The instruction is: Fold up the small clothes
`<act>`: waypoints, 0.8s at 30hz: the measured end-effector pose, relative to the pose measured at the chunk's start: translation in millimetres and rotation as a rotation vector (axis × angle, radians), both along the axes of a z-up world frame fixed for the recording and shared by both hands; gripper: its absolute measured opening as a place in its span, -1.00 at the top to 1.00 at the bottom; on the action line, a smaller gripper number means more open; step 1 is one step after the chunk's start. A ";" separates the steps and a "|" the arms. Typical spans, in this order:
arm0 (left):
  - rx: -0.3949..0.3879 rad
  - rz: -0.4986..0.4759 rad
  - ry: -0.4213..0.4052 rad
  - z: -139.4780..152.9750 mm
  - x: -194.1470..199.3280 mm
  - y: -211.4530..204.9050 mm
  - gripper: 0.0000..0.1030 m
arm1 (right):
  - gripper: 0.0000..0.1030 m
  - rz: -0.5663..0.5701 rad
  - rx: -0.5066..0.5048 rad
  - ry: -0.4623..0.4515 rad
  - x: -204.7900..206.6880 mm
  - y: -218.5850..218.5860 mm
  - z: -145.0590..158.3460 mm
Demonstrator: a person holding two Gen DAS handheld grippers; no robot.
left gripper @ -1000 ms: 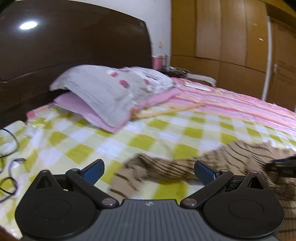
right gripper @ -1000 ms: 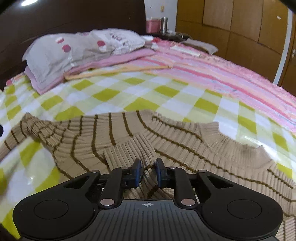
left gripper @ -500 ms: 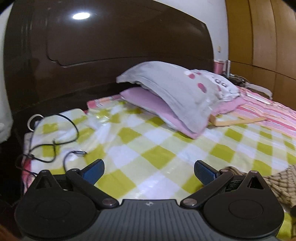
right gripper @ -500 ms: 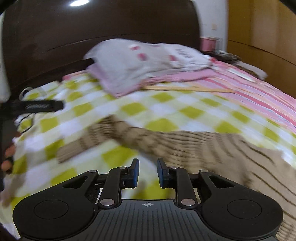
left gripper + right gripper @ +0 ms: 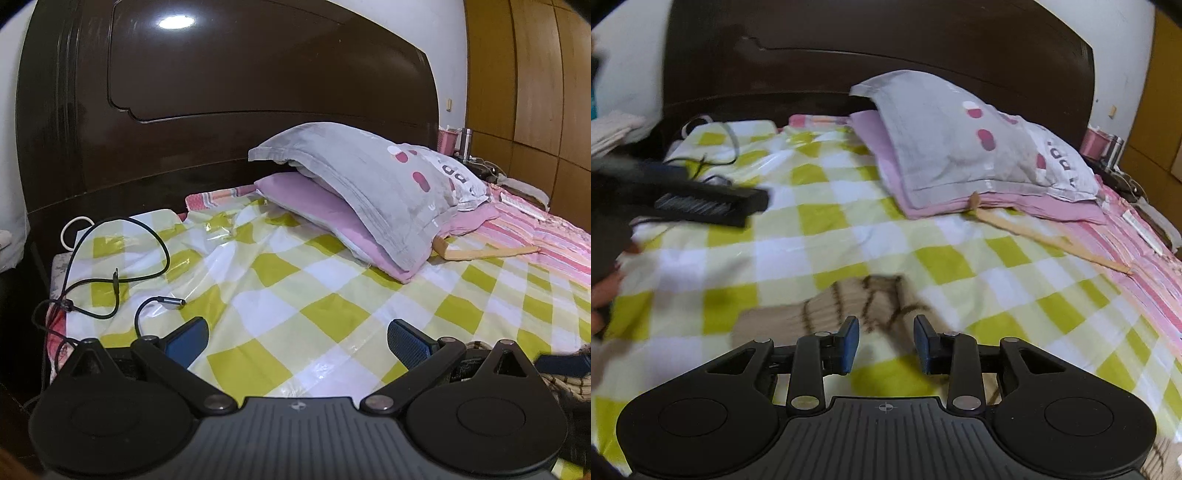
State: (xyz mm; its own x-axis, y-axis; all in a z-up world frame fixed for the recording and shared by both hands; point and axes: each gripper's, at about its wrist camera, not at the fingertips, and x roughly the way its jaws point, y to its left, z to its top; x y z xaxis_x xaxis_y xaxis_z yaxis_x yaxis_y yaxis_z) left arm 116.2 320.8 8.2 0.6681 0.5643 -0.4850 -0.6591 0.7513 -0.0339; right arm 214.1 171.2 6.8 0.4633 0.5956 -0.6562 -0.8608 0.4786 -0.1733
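The beige sweater with thin brown stripes lies on the yellow-checked sheet (image 5: 923,258). Its sleeve (image 5: 846,299) stretches out just beyond my right gripper (image 5: 887,343), blurred by motion. That gripper's jaws are opening; the blue pads (image 5: 849,341) stand apart over the sleeve and do not press on it. My left gripper (image 5: 299,341) is wide open above bare sheet with nothing between its fingers. From the left wrist, only a sliver of the sweater (image 5: 569,386) shows at the lower right. The left gripper (image 5: 713,203) also appears at the left of the right wrist view.
A grey pillow (image 5: 369,184) on a pink one leans against the dark headboard (image 5: 221,110). Black cables (image 5: 118,280) lie on the sheet's left corner. A wooden stick (image 5: 1052,240) lies by the pillows. A pink striped blanket (image 5: 1145,258) covers the right side.
The right gripper, shut at the sweater a second ago, has swept left along the sleeve and its jaws have parted. The left gripper swung left toward the headboard, and the sweater slid out of its view.
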 end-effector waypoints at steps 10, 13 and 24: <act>-0.035 0.042 -0.039 0.4 -4.8 16.5 -1.00 | 0.26 0.147 -0.216 -0.041 34.0 61.6 -7.9; -0.029 0.034 -0.032 -0.8 -2.5 15.2 -1.00 | 0.37 0.118 -0.240 0.001 44.2 72.0 -15.6; -0.013 0.012 -0.072 5.5 -1.5 2.9 -1.00 | 0.92 -0.185 0.061 0.116 57.5 -0.7 39.7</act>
State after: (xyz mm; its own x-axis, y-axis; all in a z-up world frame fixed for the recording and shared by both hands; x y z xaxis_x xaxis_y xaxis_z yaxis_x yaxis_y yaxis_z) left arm 114.8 323.7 13.7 0.6946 0.5661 -0.4438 -0.6635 0.7426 -0.0912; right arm 271.6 170.5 46.5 0.4914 0.5481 -0.6769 -0.7701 0.6364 -0.0437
